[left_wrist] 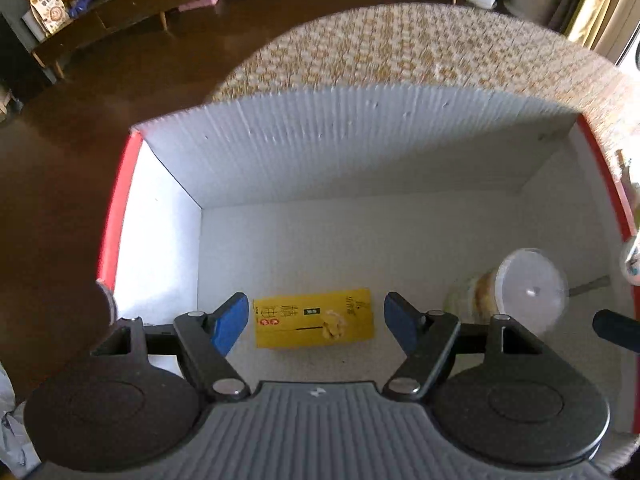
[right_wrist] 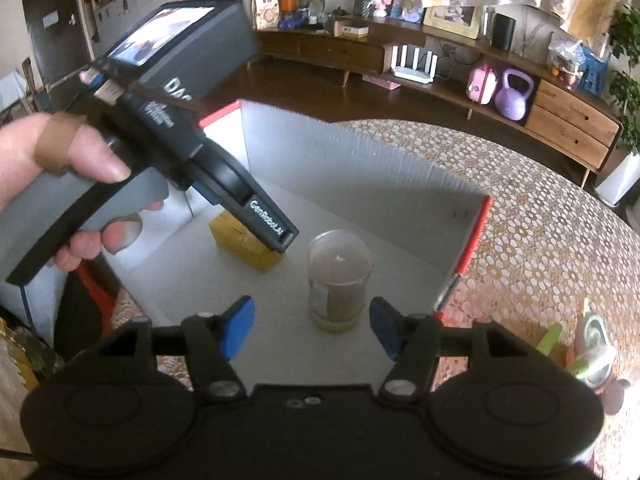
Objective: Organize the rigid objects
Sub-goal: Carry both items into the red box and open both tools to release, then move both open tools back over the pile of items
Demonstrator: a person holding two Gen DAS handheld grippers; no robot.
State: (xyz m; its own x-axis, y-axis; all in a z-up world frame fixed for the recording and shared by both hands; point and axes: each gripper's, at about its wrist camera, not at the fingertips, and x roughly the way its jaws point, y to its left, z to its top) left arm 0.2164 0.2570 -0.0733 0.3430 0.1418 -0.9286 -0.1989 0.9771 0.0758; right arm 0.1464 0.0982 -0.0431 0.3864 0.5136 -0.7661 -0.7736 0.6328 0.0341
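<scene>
A white box with red rims [left_wrist: 304, 160] stands on the patterned table. In it lie a yellow carton [left_wrist: 314, 318] and a clear lidded jar [left_wrist: 528, 288]. My left gripper [left_wrist: 316, 318] is open and empty, hovering right above the carton. In the right wrist view the jar [right_wrist: 339, 280] stands upright in the box [right_wrist: 360, 184], and the carton [right_wrist: 244, 246] lies partly hidden behind the left gripper's body [right_wrist: 224, 176]. My right gripper [right_wrist: 312, 328] is open and empty, just in front of the jar.
The table [right_wrist: 540, 220] has a beige patterned cloth. Small colourful items [right_wrist: 588, 352] lie on it right of the box. A low wooden sideboard [right_wrist: 440, 60] with a purple kettlebell [right_wrist: 514, 94] runs along the far wall.
</scene>
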